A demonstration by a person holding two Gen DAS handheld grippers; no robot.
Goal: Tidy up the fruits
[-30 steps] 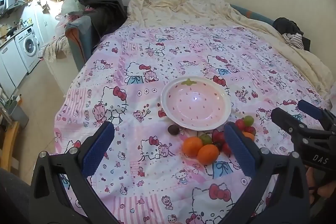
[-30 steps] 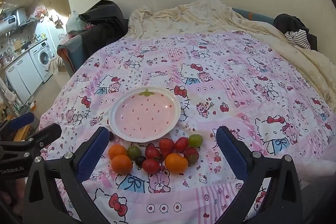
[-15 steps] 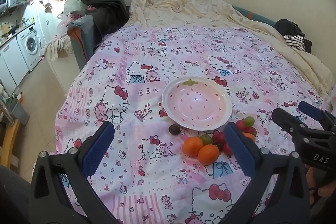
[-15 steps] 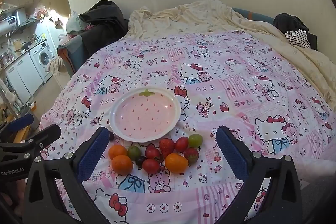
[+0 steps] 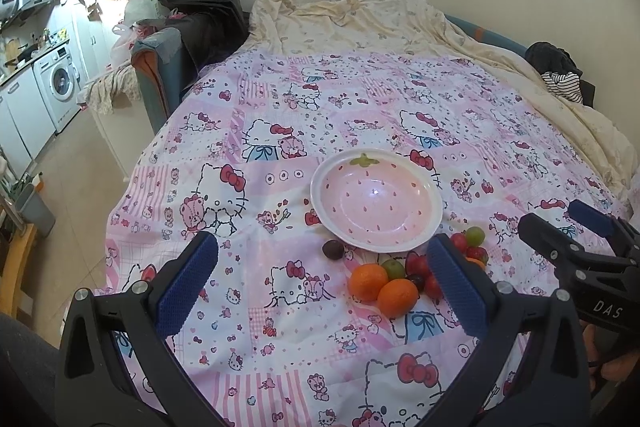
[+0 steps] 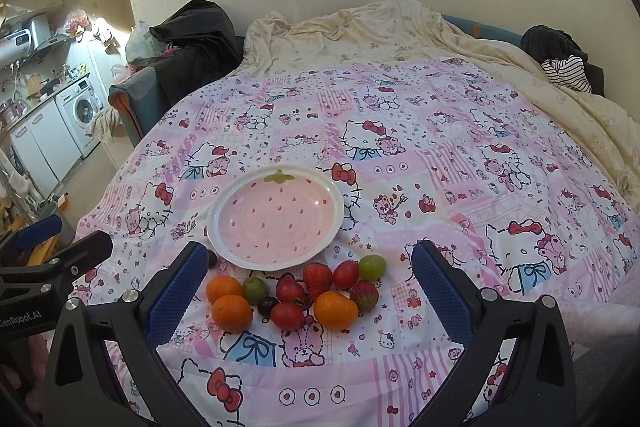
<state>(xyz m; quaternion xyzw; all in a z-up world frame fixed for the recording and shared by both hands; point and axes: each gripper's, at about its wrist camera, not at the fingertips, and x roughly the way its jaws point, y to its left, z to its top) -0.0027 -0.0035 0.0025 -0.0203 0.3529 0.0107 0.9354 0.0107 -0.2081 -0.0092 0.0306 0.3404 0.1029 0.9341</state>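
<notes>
A pink strawberry-pattern plate [image 6: 276, 219] [image 5: 376, 205] lies bare on the pink cartoon bedspread. Just in front of it sits a cluster of fruit: three oranges [image 6: 335, 310], two strawberries [image 6: 318, 277], red cherry tomatoes [image 6: 287, 315], green grapes [image 6: 372, 267] and dark grapes [image 6: 267, 305]. One dark grape [image 5: 333, 249] lies apart at the plate's left. My right gripper [image 6: 308, 287] hovers open above the cluster. Left of the fruit, my left gripper [image 5: 320, 283] is open and holds nothing.
A cream blanket [image 6: 360, 35] covers the far part of the bed. Dark clothing [image 6: 556, 47] lies at the far right, a black bag [image 6: 196, 31] on a chair at the far left. The bed edge drops to a floor and kitchen units [image 5: 52, 87] on the left.
The left wrist view has shifted slightly, with the scene sliding a little rightward. The fruit, the plate and both grippers' openings are unchanged.
</notes>
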